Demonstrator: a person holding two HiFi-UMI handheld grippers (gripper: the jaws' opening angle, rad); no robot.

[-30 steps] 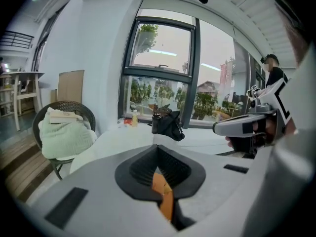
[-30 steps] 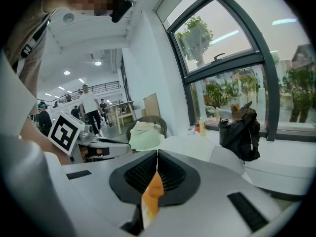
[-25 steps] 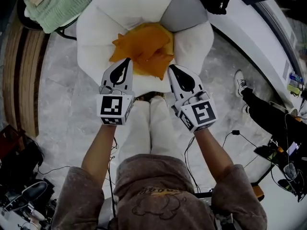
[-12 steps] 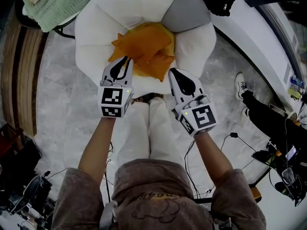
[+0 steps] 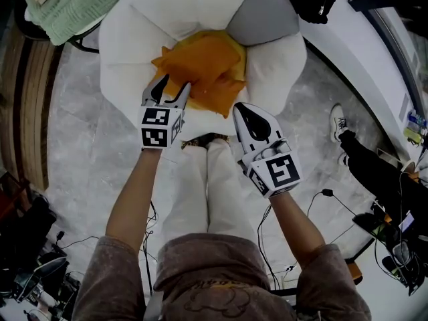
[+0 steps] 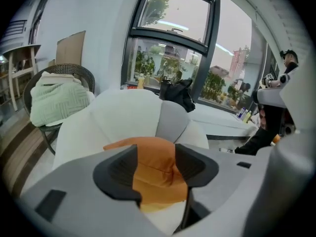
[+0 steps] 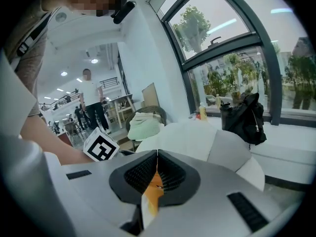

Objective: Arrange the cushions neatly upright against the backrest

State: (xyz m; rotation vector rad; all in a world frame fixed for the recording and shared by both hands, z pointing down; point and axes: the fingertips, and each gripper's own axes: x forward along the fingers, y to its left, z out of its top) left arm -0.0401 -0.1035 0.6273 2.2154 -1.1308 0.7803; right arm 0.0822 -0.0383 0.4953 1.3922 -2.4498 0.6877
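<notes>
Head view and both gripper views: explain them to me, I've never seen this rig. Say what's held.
A person holds a two-jaw tool in each hand; the marked cubes are part of them. The head view looks down from the person's head; each gripper view looks along its own jaws. An orange cushion lies crumpled on a white padded chair. The left gripper has just been opening its jaws; the cushion shows between them, not gripped. The right gripper is shut, empty.
</notes>
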